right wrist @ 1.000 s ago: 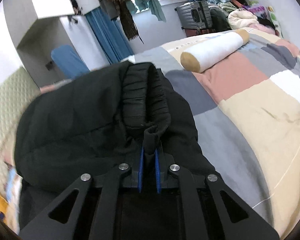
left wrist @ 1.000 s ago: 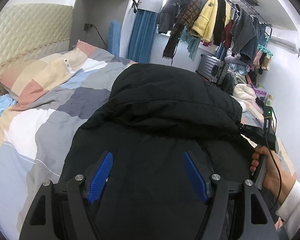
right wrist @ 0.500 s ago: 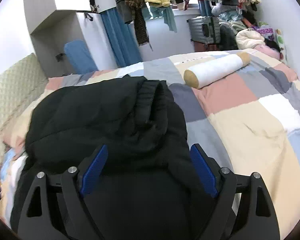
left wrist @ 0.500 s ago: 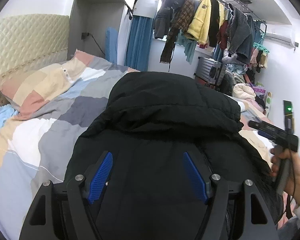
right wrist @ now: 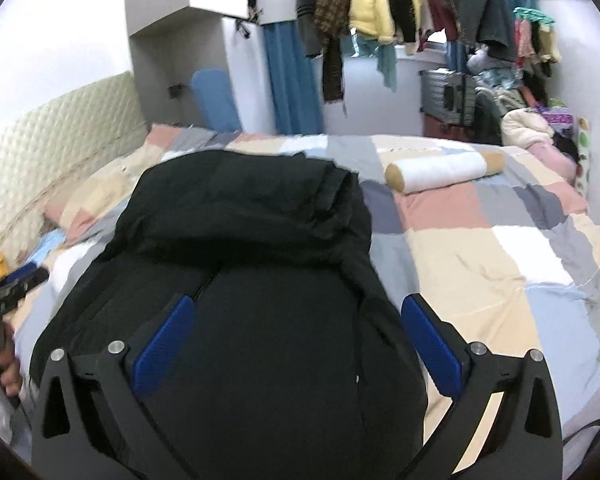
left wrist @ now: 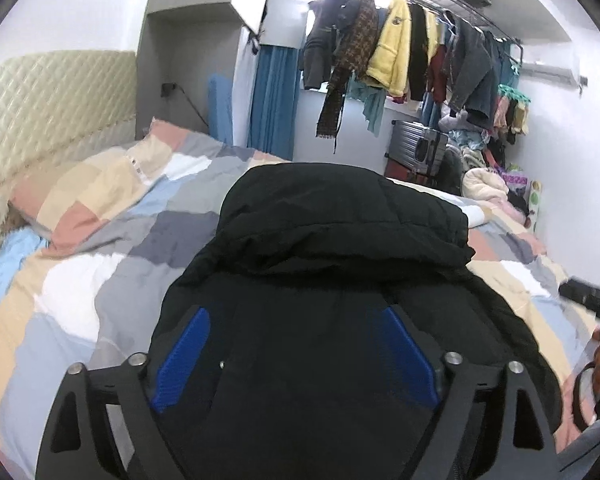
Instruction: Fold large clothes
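Observation:
A large black padded jacket lies folded on the bed, its top part doubled over the body; it also shows in the right wrist view. My left gripper is open above the jacket's near part, holding nothing. My right gripper is open above the jacket's near end, holding nothing. The right gripper's body shows at the right edge of the left wrist view. The left gripper's body shows at the left edge of the right wrist view.
The bed has a patchwork duvet in pink, beige, grey and white. A white bolster lies beyond the jacket. A pillow sits by the quilted headboard. A rack of hanging clothes and a suitcase stand behind.
My right gripper let go of the jacket's edge, opened wide and drew back and up. My left gripper stayed open and rose a little.

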`<state>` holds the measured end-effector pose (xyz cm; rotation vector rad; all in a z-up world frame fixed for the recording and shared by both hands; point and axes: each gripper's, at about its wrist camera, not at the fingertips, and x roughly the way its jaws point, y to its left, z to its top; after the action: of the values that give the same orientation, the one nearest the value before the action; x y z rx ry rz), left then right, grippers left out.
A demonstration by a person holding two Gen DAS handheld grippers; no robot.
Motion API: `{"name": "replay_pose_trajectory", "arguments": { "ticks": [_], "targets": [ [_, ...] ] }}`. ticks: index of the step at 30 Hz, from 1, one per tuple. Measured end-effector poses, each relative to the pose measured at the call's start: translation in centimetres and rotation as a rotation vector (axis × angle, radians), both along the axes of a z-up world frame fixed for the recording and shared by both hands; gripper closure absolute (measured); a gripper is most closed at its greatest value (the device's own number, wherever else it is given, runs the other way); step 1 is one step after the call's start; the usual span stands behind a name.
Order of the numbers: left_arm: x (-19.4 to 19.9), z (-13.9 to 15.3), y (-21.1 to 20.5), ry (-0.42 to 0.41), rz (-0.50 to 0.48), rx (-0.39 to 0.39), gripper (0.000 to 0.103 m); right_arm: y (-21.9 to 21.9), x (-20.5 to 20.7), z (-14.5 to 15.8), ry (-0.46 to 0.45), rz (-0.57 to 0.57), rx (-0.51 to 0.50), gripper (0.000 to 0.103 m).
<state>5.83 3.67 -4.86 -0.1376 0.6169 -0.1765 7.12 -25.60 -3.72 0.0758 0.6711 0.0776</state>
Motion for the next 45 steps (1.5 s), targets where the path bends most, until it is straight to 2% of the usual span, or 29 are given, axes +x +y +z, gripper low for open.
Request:
{"name": "replay_pose_trajectory", "arguments": {
  "ticks": [2, 5, 8, 10, 13, 17, 20, 26, 28, 30, 33, 38, 42, 45],
  "targets": [
    [-0.1, -0.2, 0.7, 0.038, -0.003, -0.025, 0.011, -0.6, 0.0, -0.8, 0.048, 0.017, 0.018, 0.0],
    [-0.5, -0.5, 1.7, 0.094, -0.007, 0.003, 0.011, -1.7, 0.3, -2.5, 0.152, 0.033, 0.056, 0.0],
    [-0.6, -1.0, 3.0, 0.16, -0.019, -0.002, 0.011, -2.7, 0.2, -3.5, 0.2, 0.018, 0.055, 0.0],
    [-0.3, -1.5, 3.9, 0.221, -0.016, -0.005, 0.011, -3.6, 0.3, -4.1, 0.237, 0.035, 0.092, 0.0],
    [0.3, -2.4, 5.9, 0.316, 0.0, -0.057, 0.011, -5.1, 0.6, -5.7, 0.31, 0.039, 0.171, 0.0],
    [1.6, -4.1, 8.6, 0.453, 0.017, -0.168, 0.011, -6.9, 1.0, -9.4, 0.463, 0.006, 0.261, 0.0],
    [2.2, -5.3, 9.9, 0.51, 0.034, -0.19, 0.011, -7.7, 1.0, -11.6, 0.556, -0.02, 0.256, 0.0],
    [2.9, -7.9, 11.9, 0.591, 0.097, -0.272, 0.011, -9.5, 0.8, -14.2, 0.641, -0.097, 0.255, 0.0],
    [3.1, -8.5, 12.4, 0.611, 0.112, -0.28, 0.011, -9.9, 0.9, -15.5, 0.673, -0.099, 0.347, 0.0],
    [3.4, -9.2, 12.7, 0.645, 0.133, -0.276, 0.011, -10.0, 0.9, -17.0, 0.717, -0.085, 0.481, 0.0],
    [3.6, -10.4, 13.4, 0.706, 0.155, -0.288, 0.011, -9.6, 0.9, -17.8, 0.736, -0.068, 0.532, 0.0],
    [3.3, -11.6, 15.3, 0.756, 0.191, -0.405, 0.011, -8.2, 1.0, -17.2, 0.704, 0.029, 0.659, 0.0],
    [3.3, -12.3, 15.9, 0.787, 0.176, -0.491, 0.011, -6.5, 0.6, -15.0, 0.611, 0.146, 0.686, 0.0],
    [3.4, -13.0, 15.7, 0.818, 0.16, -0.527, 0.011, -5.4, 0.3, -13.3, 0.521, 0.234, 0.74, 0.0]
  ]
}}
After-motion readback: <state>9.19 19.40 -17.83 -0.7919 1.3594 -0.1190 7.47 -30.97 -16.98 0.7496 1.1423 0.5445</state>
